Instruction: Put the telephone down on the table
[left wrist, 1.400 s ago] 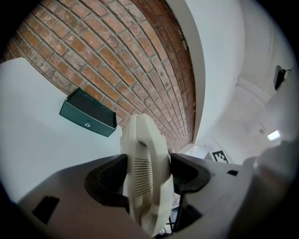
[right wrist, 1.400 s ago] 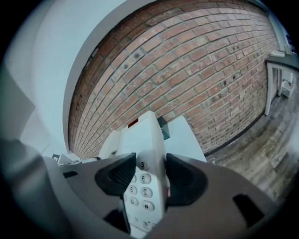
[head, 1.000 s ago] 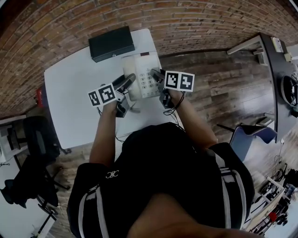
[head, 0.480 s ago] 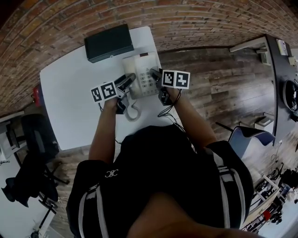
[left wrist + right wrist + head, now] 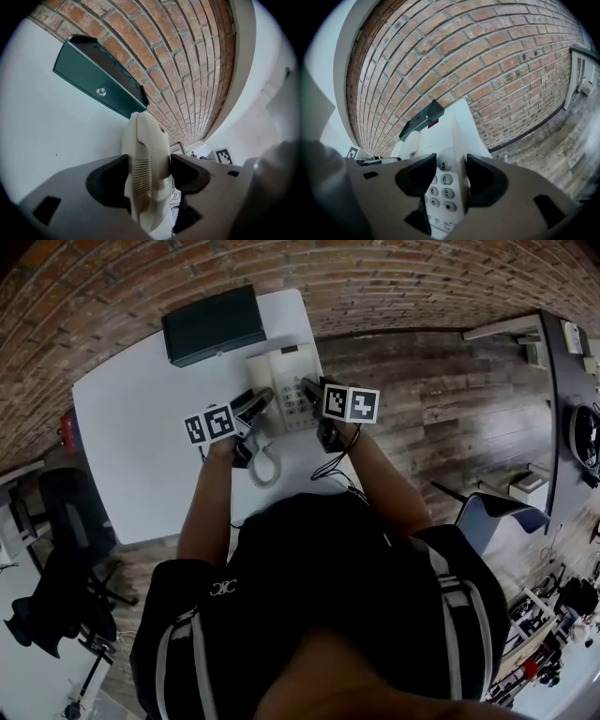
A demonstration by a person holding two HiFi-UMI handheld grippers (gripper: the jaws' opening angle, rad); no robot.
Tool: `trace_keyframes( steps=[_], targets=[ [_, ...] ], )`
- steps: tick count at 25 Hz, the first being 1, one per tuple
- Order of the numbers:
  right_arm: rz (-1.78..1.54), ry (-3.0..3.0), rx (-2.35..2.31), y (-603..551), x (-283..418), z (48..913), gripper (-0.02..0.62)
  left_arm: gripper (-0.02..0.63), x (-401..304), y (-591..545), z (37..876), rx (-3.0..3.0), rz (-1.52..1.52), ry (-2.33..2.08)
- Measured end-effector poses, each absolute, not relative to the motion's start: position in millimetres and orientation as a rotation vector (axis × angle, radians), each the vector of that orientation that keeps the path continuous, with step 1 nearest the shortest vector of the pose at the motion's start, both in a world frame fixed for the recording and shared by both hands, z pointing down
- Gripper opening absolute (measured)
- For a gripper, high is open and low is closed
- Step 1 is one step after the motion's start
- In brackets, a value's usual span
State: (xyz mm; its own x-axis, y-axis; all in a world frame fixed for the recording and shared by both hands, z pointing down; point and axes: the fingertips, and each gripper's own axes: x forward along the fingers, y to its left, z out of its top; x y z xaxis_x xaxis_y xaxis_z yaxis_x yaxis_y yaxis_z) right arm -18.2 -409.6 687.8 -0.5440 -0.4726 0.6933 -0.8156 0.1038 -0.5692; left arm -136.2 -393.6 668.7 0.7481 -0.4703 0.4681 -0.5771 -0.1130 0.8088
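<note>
A cream telephone (image 5: 286,371) with a keypad is low over the white table (image 5: 141,446), near its far right corner; I cannot tell if its base touches the top. My left gripper (image 5: 258,401) is shut on its left side, and in the left gripper view the jaws (image 5: 147,161) clamp the handset (image 5: 143,136). My right gripper (image 5: 311,390) is shut on the right edge, where the right gripper view shows the jaws (image 5: 451,161) either side of the keypad (image 5: 443,187). The coiled cord (image 5: 265,465) loops on the table below the phone.
A dark green box (image 5: 214,324) lies at the back of the table, just beyond the phone, also in the left gripper view (image 5: 93,82). A brick wall (image 5: 487,61) stands behind. The table's right edge drops to wooden floor (image 5: 441,409). A black chair (image 5: 66,521) stands left.
Both grippers and the telephone between them have sunk toward the table and shifted slightly toward the box. More of the coiled cord now lies on the table.
</note>
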Motion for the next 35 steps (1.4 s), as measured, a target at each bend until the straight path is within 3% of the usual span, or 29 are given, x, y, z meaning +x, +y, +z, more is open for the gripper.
trace_keyframes(
  steps=[15, 22, 23, 25, 26, 29, 35],
  targets=[
    [1.398, -2.117, 1.267, -408.9, -18.1, 695.7, 0.190, 0.288, -136.5, -391.1, 675.4, 1.723, 0.131, -0.860],
    [1.198, -2.104, 1.398, -407.1, -0.9, 671.7, 0.193, 0.288, -148.8, -385.2, 653.0, 1.782, 0.153, -1.016],
    [1.157, -2.122, 1.441, -408.3, 2.8, 664.0, 0.162, 0.281, -152.8, -385.3, 646.2, 1.796, 0.144, -1.048],
    [1.055, -2.176, 1.527, -411.3, 8.6, 646.4, 0.037, 0.185, -162.9, -385.1, 630.8, 1.848, 0.159, -1.146],
    [1.009, -2.209, 1.552, -412.3, 9.5, 636.4, 0.025, 0.125, -167.9, -384.5, 622.2, 1.880, 0.180, -1.205],
    [0.907, -2.305, 1.569, -411.0, 5.9, 602.2, 0.006, 0.035, -180.1, -382.0, 591.7, 1.957, 0.213, -1.367],
    [0.508, -2.512, 1.555, -394.8, -13.1, 520.0, -0.002, 0.008, -188.1, -371.1, 521.8, 2.114, 0.264, -1.638]
  ],
)
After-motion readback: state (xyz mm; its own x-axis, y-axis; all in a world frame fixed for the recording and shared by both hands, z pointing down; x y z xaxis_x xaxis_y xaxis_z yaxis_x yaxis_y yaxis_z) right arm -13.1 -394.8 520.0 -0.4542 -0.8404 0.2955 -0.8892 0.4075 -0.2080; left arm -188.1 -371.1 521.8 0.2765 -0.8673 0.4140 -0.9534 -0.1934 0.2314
